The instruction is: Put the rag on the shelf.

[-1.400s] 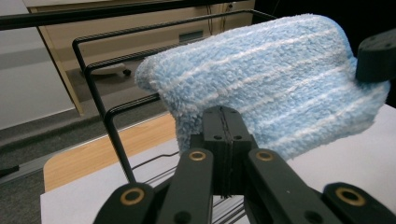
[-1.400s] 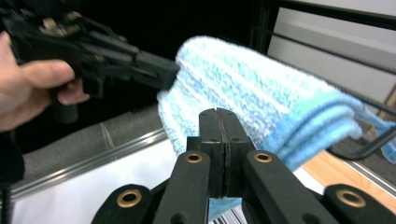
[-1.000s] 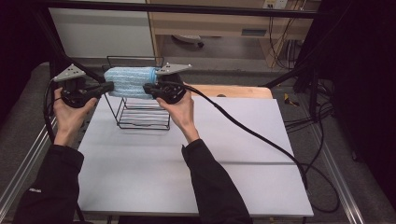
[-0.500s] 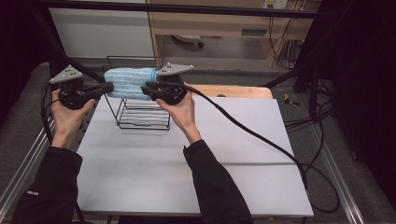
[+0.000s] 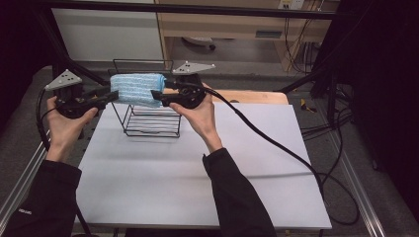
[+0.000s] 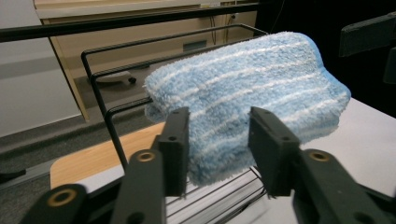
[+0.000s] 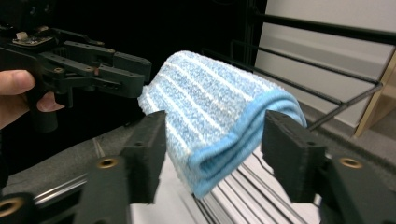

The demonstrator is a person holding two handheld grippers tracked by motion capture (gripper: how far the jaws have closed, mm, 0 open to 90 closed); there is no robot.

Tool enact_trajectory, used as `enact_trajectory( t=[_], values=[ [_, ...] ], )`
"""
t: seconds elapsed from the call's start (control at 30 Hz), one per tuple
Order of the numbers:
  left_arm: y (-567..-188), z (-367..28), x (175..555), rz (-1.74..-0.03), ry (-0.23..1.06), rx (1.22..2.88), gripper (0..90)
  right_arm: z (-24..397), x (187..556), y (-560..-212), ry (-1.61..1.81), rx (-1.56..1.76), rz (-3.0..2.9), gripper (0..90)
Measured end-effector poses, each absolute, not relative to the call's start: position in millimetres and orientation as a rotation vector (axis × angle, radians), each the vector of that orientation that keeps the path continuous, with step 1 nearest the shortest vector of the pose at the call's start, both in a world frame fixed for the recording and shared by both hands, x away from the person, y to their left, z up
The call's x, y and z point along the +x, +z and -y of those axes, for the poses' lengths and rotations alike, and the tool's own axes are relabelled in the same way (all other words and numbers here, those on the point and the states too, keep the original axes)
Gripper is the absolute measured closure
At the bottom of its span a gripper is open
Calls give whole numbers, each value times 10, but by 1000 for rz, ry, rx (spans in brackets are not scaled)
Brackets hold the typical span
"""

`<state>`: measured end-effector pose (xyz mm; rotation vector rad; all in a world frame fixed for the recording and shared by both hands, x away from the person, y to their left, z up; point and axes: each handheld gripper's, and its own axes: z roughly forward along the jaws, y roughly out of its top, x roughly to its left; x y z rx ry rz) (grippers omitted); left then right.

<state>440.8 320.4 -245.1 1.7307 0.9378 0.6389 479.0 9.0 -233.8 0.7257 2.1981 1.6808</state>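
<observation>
A folded blue-and-white striped towel lies across the top bars of a black wire rack at the back left of the white table. My left gripper reaches in from the left. In the left gripper view its jaws press on both sides of the towel's near end, so the left gripper is shut on it. My right gripper comes from the right. The right gripper is open, its jaws wide apart around the towel's other end without touching it. The left gripper shows beyond.
A black cable trails from the right gripper across the table's right half and off its edge. A wooden board lies behind the table. The rack's upright bars stand just behind the towel. A black frame bar crosses the top.
Both hands have barely shifted. The towel stays across the rack's top between the two grippers.
</observation>
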Motion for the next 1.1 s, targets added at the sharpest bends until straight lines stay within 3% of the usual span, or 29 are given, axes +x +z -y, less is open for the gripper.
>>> enact_trajectory(
  t=[0.4,0.73,1.1],
  values=[
    [-2597,-3240,4238,-986,661,1776,339,80,4682,-2383,1615,752,-2216,166],
    [-2834,-3178,4125,-1007,635,1801,191,367,4610,-2503,1554,791,-2215,94],
    [-3263,-2994,4037,-1004,585,1837,102,821,4488,-2822,1499,861,-2242,39]
  ],
)
